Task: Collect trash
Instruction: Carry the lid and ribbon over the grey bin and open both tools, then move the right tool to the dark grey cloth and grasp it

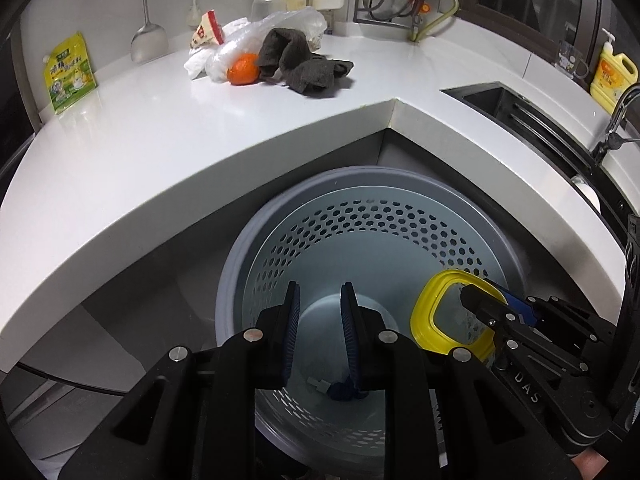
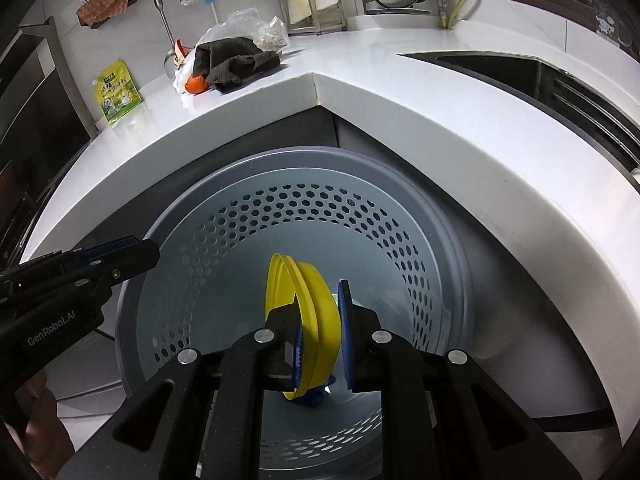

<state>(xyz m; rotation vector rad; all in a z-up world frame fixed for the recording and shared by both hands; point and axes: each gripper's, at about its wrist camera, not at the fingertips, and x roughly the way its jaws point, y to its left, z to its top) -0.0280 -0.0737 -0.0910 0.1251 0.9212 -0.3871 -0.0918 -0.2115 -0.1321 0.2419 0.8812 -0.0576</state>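
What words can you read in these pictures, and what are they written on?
"GenRobot.AI": white letters on the black left gripper.
"DAS": pale letters on the black right gripper, cut off.
Green and yellow drink-mix pouch: Chinese characters, too blurred to read.
Yellow dish-soap bottle: label too blurred.
Red and white wrapper: print unreadable.

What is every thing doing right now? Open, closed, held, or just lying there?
Left gripper: open, holding nothing, over the bin.
Right gripper: shut on the yellow plastic lid, over the bin.
Round grey perforated trash bin: uncovered, small bits at the bottom.
Dark grey cloth: crumpled on the white countertop.
Orange fruit: lying beside the cloth.
Green pouch: leaning upright against the wall.
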